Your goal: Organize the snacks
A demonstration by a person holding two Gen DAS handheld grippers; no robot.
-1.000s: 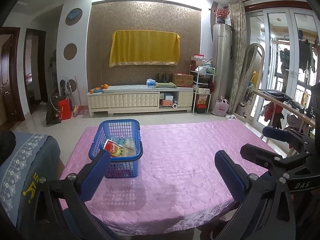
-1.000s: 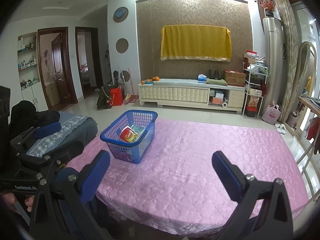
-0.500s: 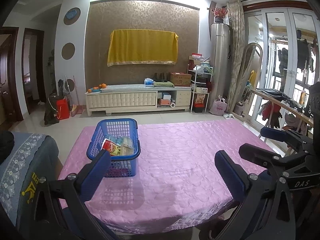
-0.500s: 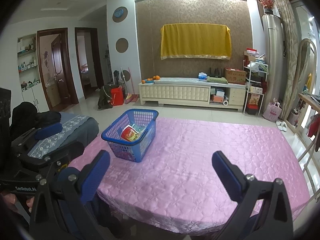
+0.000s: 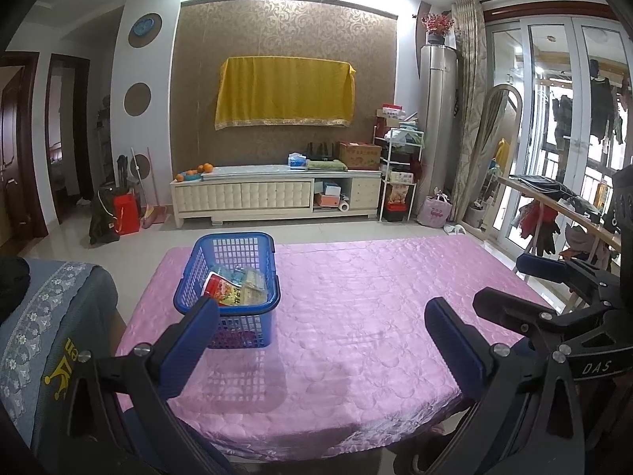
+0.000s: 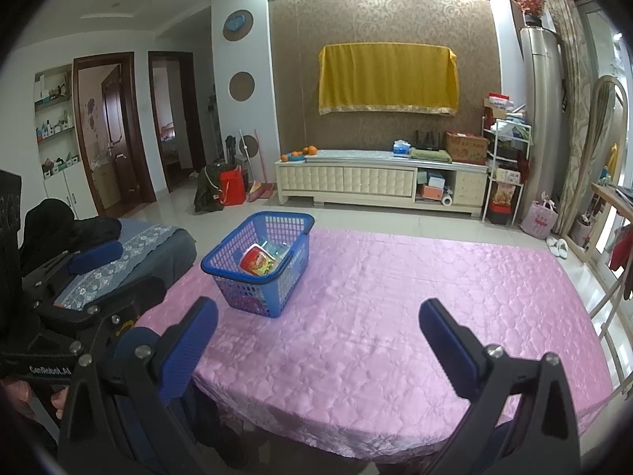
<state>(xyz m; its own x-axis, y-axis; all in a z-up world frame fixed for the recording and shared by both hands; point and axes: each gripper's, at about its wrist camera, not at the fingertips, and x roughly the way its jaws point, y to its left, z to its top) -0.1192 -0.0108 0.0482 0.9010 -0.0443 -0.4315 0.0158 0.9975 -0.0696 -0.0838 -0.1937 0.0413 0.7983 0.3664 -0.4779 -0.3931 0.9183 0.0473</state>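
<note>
"DAS" in white on the right gripper point(image 5: 573, 304) body, "GenRobot.AI" in white on the left gripper point(image 6: 95, 277) body, snack-packet print in the basket unreadable

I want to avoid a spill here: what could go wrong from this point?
The blue basket stands near the table's left edge, so a nudge could push it off. The red snack packet leans loosely on top and may tip out. Both the left gripper and right gripper are open, gripping nothing.
</note>
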